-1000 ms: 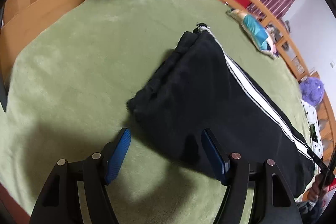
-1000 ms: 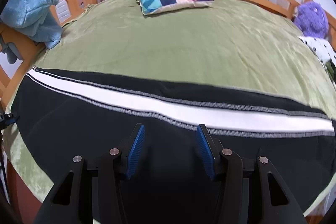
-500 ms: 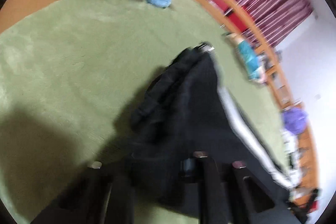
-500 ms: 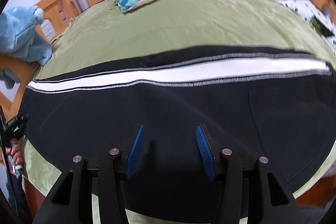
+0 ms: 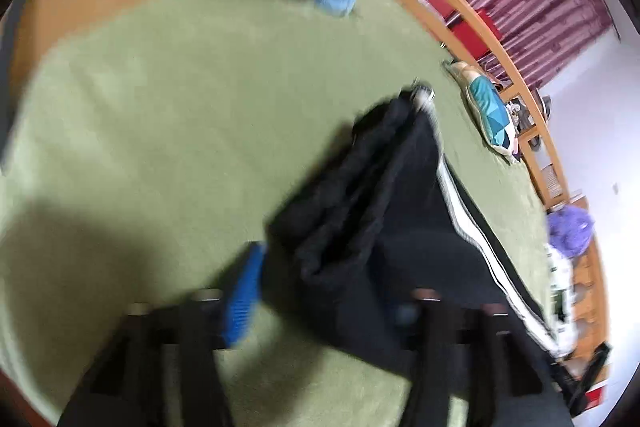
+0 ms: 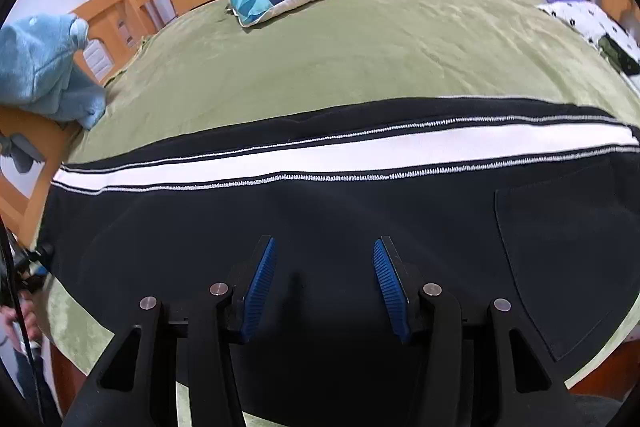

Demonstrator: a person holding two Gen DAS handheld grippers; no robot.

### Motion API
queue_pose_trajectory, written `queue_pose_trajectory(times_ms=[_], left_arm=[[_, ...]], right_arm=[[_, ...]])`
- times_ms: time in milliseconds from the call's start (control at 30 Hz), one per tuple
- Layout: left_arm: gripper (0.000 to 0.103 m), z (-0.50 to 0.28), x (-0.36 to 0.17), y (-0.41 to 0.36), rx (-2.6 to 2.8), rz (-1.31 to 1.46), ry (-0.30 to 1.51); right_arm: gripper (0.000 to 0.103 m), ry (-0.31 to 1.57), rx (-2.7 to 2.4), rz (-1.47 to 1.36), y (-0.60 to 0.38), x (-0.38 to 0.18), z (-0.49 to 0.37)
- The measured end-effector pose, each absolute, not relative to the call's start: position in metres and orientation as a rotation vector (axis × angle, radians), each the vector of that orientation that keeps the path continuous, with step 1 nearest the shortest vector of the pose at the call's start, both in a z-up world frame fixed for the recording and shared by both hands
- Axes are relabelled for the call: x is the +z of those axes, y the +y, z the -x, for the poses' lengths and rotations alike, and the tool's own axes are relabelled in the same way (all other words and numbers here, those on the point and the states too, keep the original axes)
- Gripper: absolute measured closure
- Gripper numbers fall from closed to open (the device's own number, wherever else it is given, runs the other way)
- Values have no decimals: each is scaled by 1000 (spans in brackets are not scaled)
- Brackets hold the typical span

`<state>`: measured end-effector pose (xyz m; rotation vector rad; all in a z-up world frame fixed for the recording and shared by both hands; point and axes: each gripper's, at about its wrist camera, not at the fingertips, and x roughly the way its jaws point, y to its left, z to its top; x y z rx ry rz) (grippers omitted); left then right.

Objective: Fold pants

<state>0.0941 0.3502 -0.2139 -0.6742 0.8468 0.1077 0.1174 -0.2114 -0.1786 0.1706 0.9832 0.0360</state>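
Bedspread (image 6: 400, 39) in green carries the black pants (image 6: 320, 211), laid lengthwise along its near edge, white side stripe up. Slippage is the risk judged here: the bunched end (image 5: 360, 187) lies between the left gripper (image 5: 320, 287) jaws, and a shallow bite could shed a layer. Whether those jaws are clamped cannot be told from the blurred left view. Only the right view shows the right gripper (image 6: 324, 283) spread apart above flat cloth.
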Motion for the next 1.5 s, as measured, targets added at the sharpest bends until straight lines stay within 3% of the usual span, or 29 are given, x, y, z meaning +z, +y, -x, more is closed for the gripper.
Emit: queue_pose_trajectory(times_ms=[300,600,633,667,700,800,867,900,933,967,1067,1200,1500], left_arm=[[28,-186,-164,335,-79,532,843],[30,-266,-234,344,-105,698,1115],[32,-269,-233,340,-86,679,1116],[50,-269,-228,336,-100,646,1085],[79,-266,-220,332,-144,633,1030],[80,-228,-172,311,-323,510,689],[78,-205,-150,295,-370,393,573],[71,-200,-144,290,-352,363,572],[66,-203,-146,290,-323,370,599],[54,-207,-149,292,-291,377,624],[41,-227,-168,308,-102,448,767],[41,-229,-177,324,-83,559,803],[37,-228,-196,309,37,414,926]], right_arm=[[52,995,27,-144,-211,-185,-127],[52,1036,-53,-152,-223,-191,-132],[52,1037,-57,-155,-223,-192,-134],[52,1038,-59,-155,-222,-192,-136],[52,1040,-59,-151,-220,-192,-139],[52,1041,-50,-135,-212,-192,-144],[52,1036,-41,-122,-206,-192,-146],[52,1036,-33,-117,-202,-192,-148],[52,1039,-27,-114,-200,-194,-149],[52,1043,-22,-112,-197,-195,-151],[52,1055,-6,-107,-190,-200,-154],[52,1049,17,-86,-181,-198,-152],[52,1051,11,-91,-181,-198,-144]])
